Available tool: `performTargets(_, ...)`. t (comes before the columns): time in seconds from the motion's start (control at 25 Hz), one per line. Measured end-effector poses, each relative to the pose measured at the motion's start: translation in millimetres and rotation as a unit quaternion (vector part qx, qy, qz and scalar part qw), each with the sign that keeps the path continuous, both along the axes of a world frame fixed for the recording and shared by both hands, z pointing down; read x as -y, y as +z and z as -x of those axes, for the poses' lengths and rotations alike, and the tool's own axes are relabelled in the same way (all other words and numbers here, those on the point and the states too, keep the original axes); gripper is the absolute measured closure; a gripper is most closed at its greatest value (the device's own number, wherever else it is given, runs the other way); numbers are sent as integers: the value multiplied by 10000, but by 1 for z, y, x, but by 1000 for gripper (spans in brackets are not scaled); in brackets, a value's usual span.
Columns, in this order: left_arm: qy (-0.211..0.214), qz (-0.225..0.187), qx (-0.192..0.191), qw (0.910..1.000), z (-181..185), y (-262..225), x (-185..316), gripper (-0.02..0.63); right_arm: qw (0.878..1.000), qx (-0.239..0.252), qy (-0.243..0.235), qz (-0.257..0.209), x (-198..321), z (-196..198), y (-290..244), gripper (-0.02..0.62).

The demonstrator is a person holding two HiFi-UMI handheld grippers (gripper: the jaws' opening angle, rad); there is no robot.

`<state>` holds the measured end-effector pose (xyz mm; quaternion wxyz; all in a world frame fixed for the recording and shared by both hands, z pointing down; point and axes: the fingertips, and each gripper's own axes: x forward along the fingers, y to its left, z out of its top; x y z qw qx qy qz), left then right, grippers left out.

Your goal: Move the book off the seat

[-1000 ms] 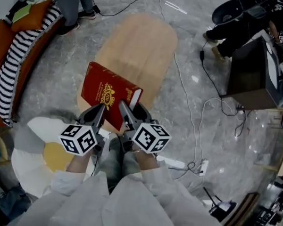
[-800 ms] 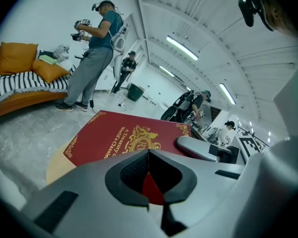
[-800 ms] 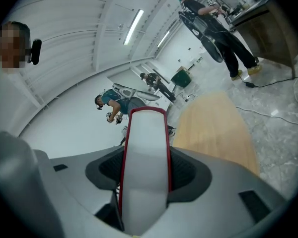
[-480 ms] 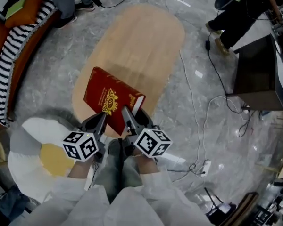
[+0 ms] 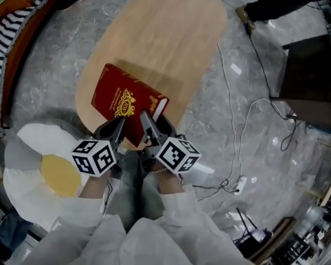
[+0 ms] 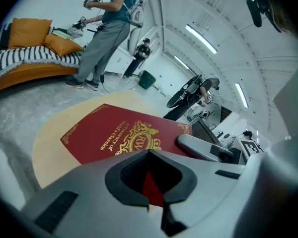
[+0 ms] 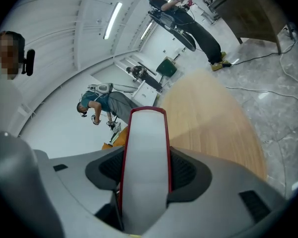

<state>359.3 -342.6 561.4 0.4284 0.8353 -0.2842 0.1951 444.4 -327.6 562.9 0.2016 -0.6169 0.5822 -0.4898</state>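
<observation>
Marble floor (image 5: 254, 164), oval wooden worktop (image 5: 160, 43): left claw (image 5: 116, 127) and right claw (image 5: 148, 121) each pinch the near edge of the red book (image 5: 121, 99), presumably sharing its weight to hold it flat over the worktop's near end, off the white seat (image 5: 27, 148).

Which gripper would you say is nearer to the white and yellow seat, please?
Left. The left gripper holds the book at its near edge, right beside the seat. The right gripper holds the book farther over, on the side away from the seat.

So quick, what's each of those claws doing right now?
Left gripper: closed on the red book's near edge.
Right gripper: clamped across the same book's thickness.
</observation>
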Motion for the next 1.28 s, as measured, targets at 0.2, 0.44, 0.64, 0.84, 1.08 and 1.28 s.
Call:
performTargets(0.2, -22, 157, -24, 9999, -3, 22, -12, 600, 10000, 54, -76, 27, -3, 2, 24, 347)
performTargets(0.44, -39, 291, -29, 9996, -6, 44, -19, 600, 9988, 465, 109, -72, -6, -6, 49, 347)
performTargets(0.64, -128, 357, -54, 9993, -9, 53, -22, 600, 9982, 586, 74, -65, -9, -9, 58, 345)
performTargets(0.84, -112, 413, -20, 9991, -13, 61, -25, 600, 9990, 430, -79, 114, -9, -13, 72, 344)
performTargets(1.08, -52, 464, 21, 9989, -17, 67, -30, 600, 9974, 555, -195, 426, -10, -19, 93, 332)
performTargets(1.28, -57, 566, 34, 9984, -25, 77, -33, 600, 9944, 563, -362, 818, -14, -25, 114, 314)
